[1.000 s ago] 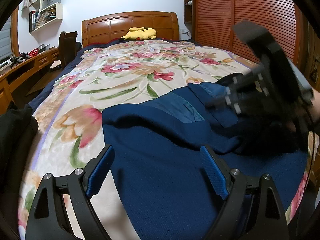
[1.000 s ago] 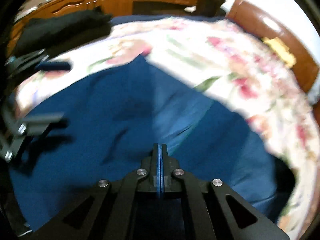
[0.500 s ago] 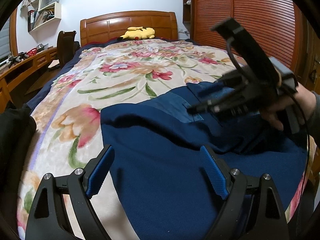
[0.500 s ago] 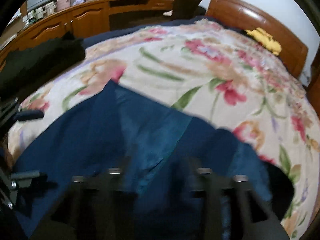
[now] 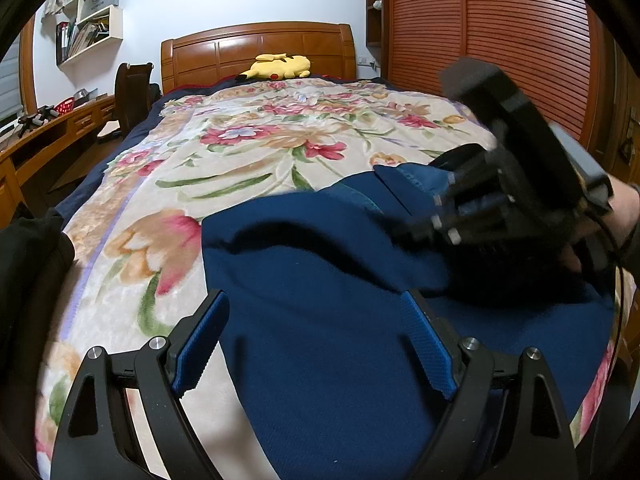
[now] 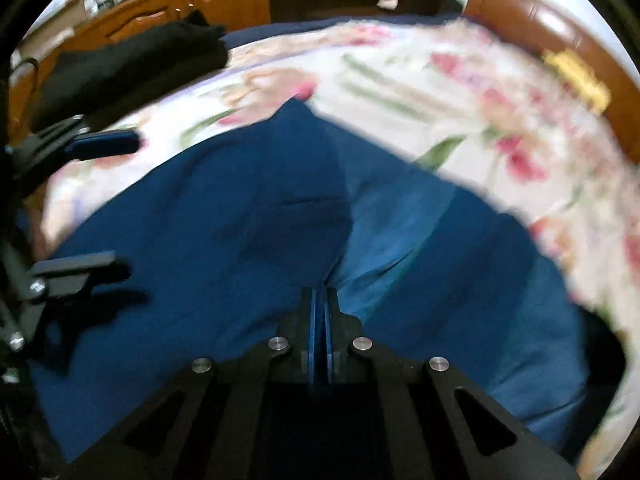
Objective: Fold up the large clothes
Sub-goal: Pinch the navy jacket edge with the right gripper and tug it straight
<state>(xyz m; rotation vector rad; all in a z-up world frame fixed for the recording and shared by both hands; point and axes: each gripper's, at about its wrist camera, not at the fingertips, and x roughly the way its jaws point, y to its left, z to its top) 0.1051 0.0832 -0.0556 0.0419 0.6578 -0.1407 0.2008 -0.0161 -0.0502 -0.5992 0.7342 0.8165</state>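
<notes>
A large navy blue garment (image 5: 320, 304) lies on the flowered bedspread (image 5: 224, 152) at the foot of the bed. It also shows in the right wrist view (image 6: 240, 216). My left gripper (image 5: 316, 344) is open just above the garment's near left part, holding nothing. My right gripper (image 6: 320, 312) has its blue pads pressed together on a ridge of the blue cloth. In the left wrist view the right gripper (image 5: 404, 224) is blurred over the garment's right side. In the right wrist view the left gripper (image 6: 108, 204) is at the left edge.
A yellow plush toy (image 5: 280, 67) lies by the wooden headboard (image 5: 256, 48). A black garment (image 6: 132, 64) sits at the bed's left edge. A wooden desk (image 5: 40, 136) and a chair (image 5: 132, 96) stand at the left, a slatted wardrobe (image 5: 500, 32) at the right.
The right gripper swung up and open half a second ago, then came back down and shut on the blue cloth. The garment's top edge has bunched. The left gripper stayed put and open.
</notes>
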